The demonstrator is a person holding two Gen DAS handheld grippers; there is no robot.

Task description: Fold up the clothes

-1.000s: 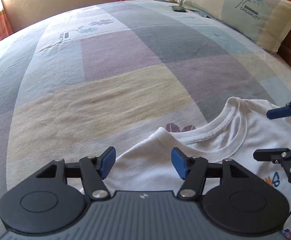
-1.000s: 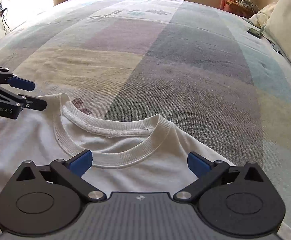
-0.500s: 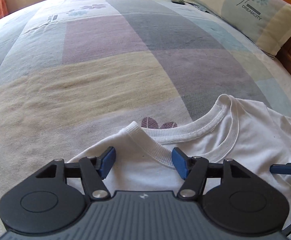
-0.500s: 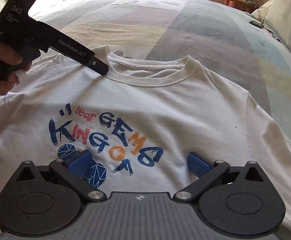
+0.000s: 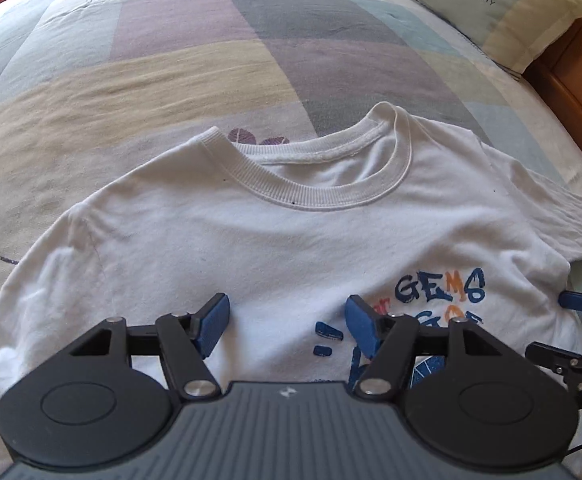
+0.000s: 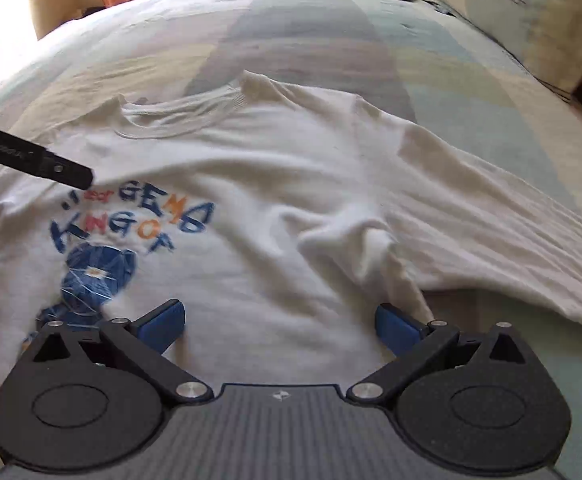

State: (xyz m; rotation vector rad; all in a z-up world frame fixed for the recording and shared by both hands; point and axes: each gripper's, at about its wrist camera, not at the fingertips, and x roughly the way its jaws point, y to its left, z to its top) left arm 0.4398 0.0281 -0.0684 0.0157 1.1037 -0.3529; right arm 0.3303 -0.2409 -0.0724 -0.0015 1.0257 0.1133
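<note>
A white printed T-shirt [image 5: 291,236] lies face up on the bed [image 5: 171,60], collar [image 5: 315,172] at twelve o'clock; left gripper [image 5: 287,320] and right gripper [image 6: 279,326] fingers apart, empty.

Patchwork bedspread [image 5: 211,80], printed pillow [image 5: 491,4]

Garment: white T-shirt [image 5: 291,240], ribbed collar, blue-and-orange lettering printed on the chest.
Pose: spread front-up on the bed, right sleeve rumpled.
</note>
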